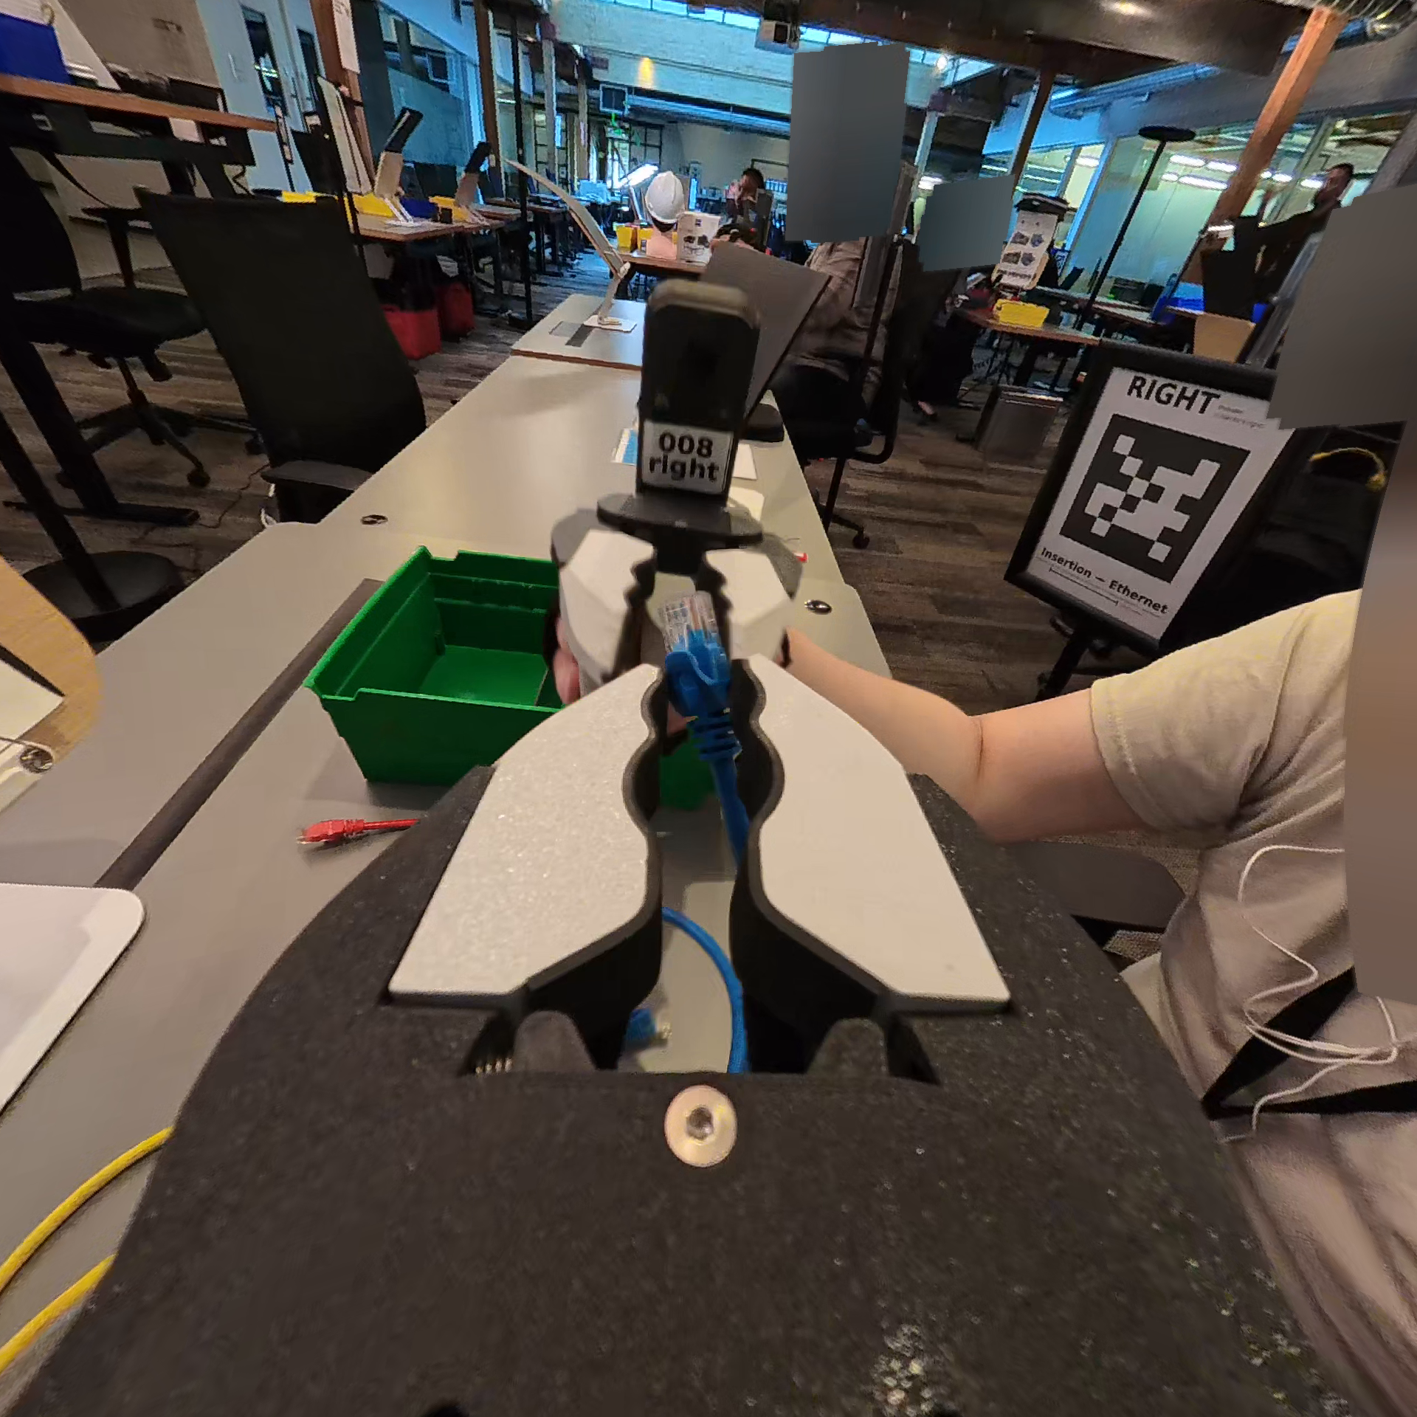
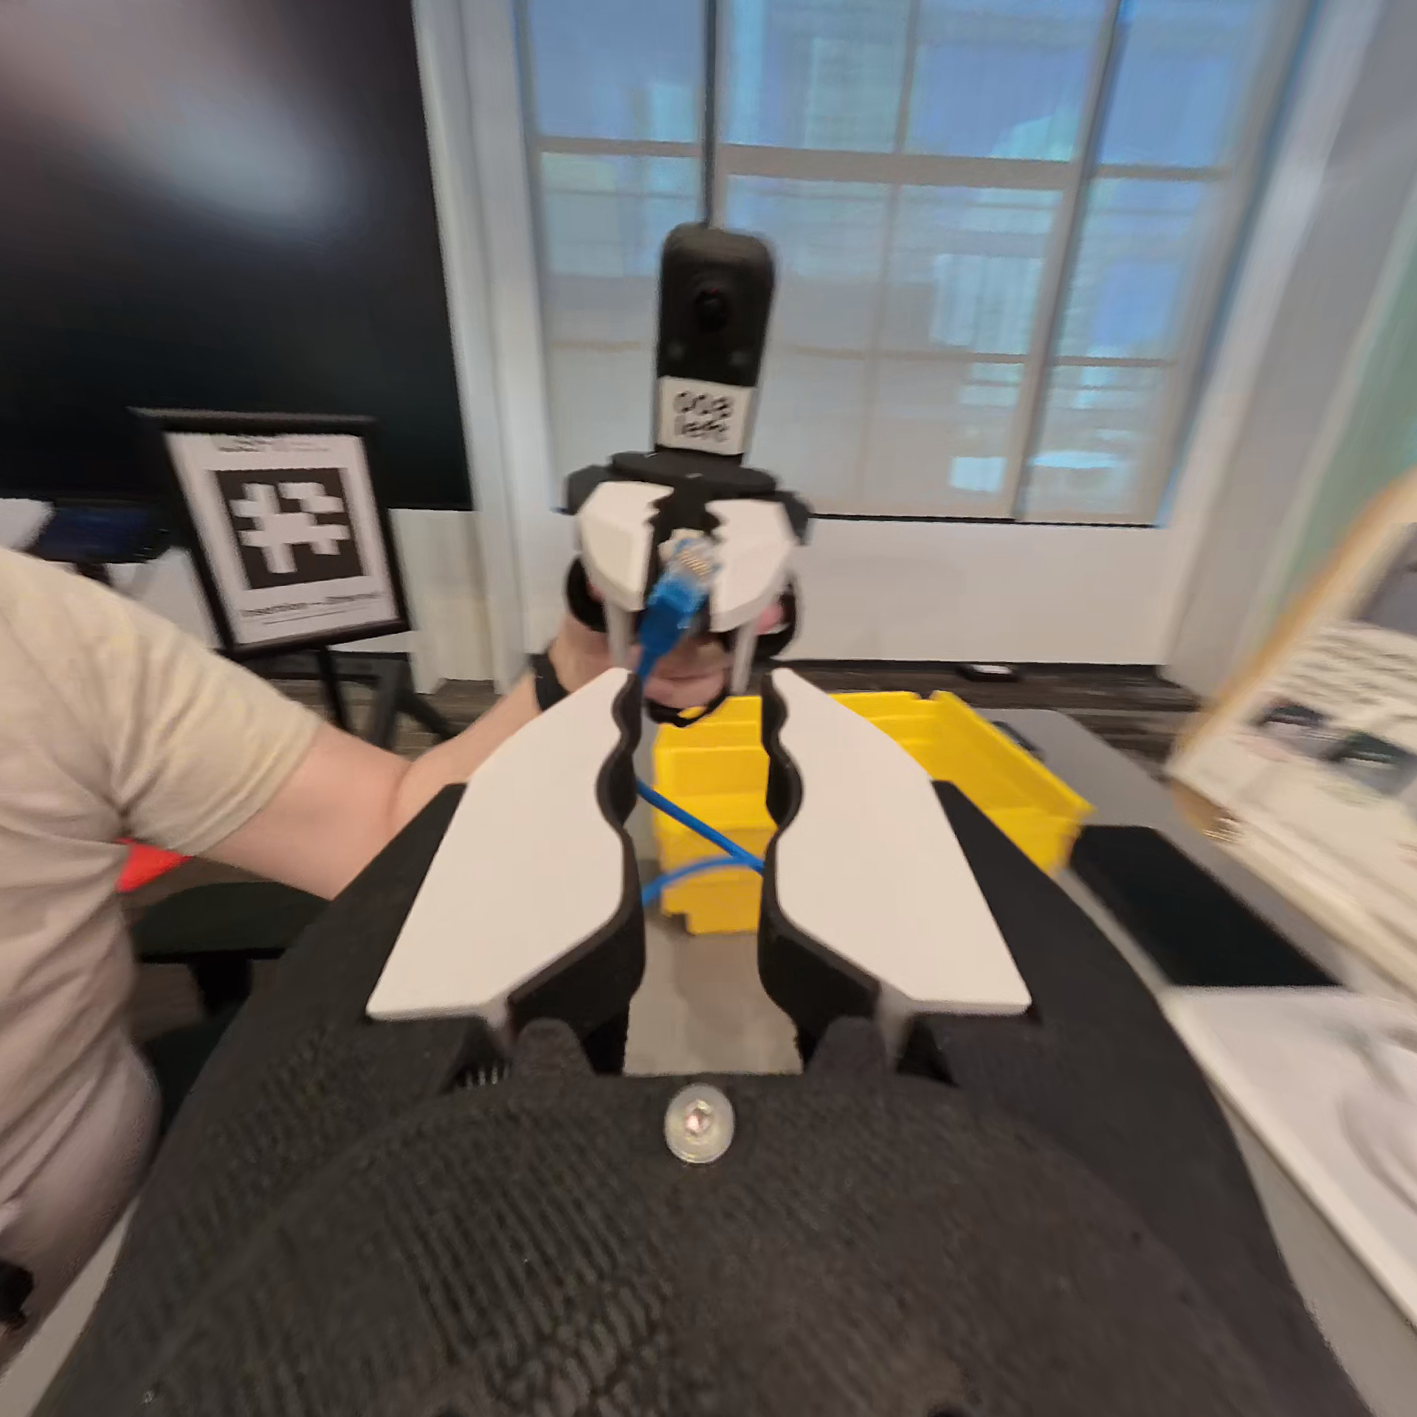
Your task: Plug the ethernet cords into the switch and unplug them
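Grey table [image 1: 230, 652]: empty green bin [image 1: 437, 675].

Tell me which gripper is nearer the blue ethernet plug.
Left. The left gripper holds the blue ethernet plug between its fingers, tip pointing forward. The right gripper faces it with fingers open, close to the tip but not gripping it.

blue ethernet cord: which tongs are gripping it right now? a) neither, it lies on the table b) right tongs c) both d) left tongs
d: in the left wrist view the blue ethernet cord is pinched at the tips of the left tongs, while in the right wrist view the right tongs stand open with nothing between them, facing the plug end.
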A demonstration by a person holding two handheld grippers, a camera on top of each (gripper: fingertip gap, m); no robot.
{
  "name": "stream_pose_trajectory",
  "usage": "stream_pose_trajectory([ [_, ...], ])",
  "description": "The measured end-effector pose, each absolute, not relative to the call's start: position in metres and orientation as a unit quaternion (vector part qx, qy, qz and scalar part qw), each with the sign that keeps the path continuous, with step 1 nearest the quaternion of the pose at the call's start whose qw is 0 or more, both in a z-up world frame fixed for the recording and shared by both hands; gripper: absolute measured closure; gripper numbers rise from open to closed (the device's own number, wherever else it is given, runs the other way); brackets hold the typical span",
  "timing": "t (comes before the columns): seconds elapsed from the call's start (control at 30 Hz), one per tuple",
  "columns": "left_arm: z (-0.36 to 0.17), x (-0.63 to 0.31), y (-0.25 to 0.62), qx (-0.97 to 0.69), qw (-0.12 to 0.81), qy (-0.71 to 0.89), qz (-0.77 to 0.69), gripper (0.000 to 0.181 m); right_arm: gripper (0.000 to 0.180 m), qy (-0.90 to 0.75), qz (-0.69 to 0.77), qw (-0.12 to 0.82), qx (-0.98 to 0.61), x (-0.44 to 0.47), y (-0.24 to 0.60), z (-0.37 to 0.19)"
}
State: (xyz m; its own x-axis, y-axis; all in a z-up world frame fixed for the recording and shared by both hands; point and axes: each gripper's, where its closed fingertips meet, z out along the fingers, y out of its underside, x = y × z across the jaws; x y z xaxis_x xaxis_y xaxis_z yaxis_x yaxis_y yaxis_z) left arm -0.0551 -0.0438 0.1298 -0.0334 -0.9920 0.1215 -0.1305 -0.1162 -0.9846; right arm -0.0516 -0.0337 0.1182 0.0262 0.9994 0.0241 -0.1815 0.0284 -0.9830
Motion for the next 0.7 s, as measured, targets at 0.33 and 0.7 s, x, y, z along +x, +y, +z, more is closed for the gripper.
stream_pose_trajectory([
  [0.33,0.13,-0.058,-0.042,-0.551,0.435,0.514,-0.493,0.166,0.171,-0.47,0.561,0.548,-0.404,-0.105,-0.048,0.1],
  [0.7,0.128,-0.08,-0.016,-0.643,0.549,0.49,-0.212,0.138,0.173,-0.439,0.135,0.745,-0.484,-0.095,0.002,0.109],
])
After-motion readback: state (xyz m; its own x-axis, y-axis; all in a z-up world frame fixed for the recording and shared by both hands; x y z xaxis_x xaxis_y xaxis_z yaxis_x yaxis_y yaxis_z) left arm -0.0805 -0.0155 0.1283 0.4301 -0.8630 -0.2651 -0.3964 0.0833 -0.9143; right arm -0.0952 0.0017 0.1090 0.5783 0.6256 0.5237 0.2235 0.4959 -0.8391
